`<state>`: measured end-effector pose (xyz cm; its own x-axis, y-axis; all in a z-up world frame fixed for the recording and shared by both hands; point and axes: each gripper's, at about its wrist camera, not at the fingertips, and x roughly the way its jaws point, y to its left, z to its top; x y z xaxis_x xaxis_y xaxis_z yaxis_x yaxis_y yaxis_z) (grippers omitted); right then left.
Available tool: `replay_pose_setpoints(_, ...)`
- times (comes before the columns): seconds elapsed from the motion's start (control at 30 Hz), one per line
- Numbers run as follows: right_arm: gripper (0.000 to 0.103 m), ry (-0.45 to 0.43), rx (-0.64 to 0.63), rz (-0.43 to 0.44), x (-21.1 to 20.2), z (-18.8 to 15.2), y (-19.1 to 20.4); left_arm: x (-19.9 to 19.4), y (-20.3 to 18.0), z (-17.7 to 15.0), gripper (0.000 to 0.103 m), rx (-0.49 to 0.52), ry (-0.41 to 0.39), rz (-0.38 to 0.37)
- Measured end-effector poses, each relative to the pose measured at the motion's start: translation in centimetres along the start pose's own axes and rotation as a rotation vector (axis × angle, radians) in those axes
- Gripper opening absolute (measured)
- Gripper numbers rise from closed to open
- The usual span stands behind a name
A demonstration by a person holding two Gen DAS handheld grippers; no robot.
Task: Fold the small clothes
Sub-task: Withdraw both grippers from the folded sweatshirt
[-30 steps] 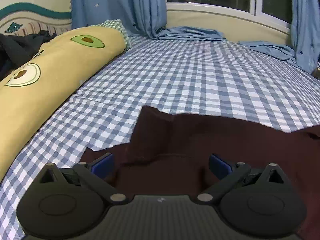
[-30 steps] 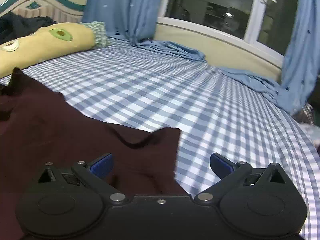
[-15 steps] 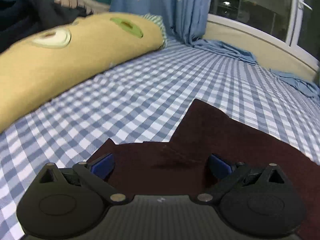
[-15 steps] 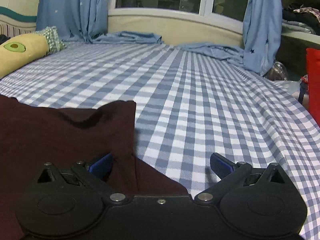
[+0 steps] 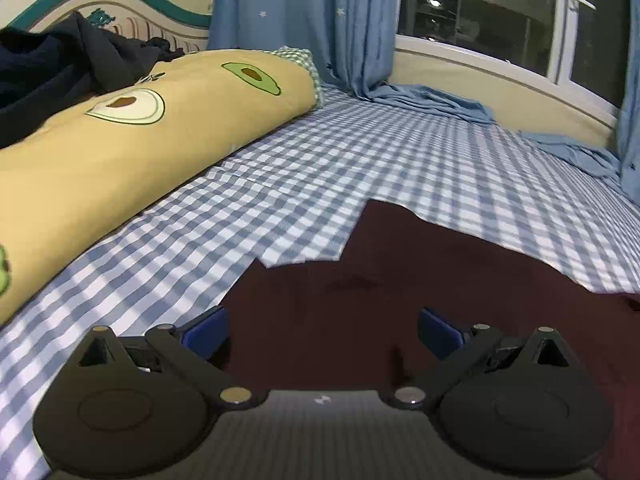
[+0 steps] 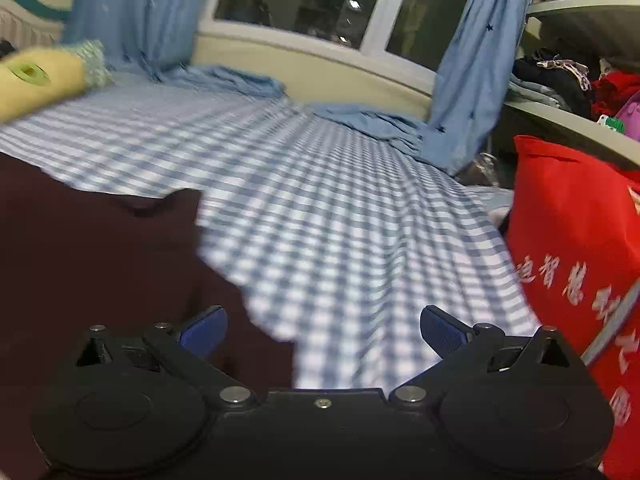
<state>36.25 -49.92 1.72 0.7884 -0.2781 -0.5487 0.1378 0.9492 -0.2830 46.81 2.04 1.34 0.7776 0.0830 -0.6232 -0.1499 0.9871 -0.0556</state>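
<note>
Here, in the left wrist view, the left gripper (image 5: 322,330) hovers with jaws apart over a maroon garment (image 5: 420,276) spread on the checked bedsheet (image 5: 360,160), no fold evident. In the blurred right wrist view, the right gripper (image 6: 323,326) gapes empty beside the garment's edge (image 6: 100,248); folding appears barely begun.

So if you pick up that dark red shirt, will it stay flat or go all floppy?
Probably floppy: the dark red shirt lies limp on the checked sheet, following its surface. It looks thin, so likely light. Lifted at one edge, the rest would probably droop and drag.
</note>
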Motion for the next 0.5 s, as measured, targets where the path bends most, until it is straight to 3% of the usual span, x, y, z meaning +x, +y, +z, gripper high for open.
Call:
replay_pose_setpoints(0.13,0.103,-0.038,-0.044,0.012,-4.3,-4.2,2.3,-4.6,-0.2,-2.1,0.102,0.062,-0.028,-0.043)
replay_pose_setpoints(0.27,0.103,-0.031,-0.080,-0.138,-6.1,-9.4,4.0,-8.3,-0.1,-5.1,0.102,0.119,-0.025,-0.074)
replay_pose_setpoints(0.37,0.103,-0.072,-0.004,-0.196,-7.0,-12.1,3.8,-10.4,0.6,-7.4,0.102,0.110,-0.027,-0.113)
replay_pose_setpoints(0.5,0.103,-0.142,0.167,-0.225,-8.2,-14.3,3.7,-12.4,2.5,-11.0,0.102,0.021,-0.058,-0.128)
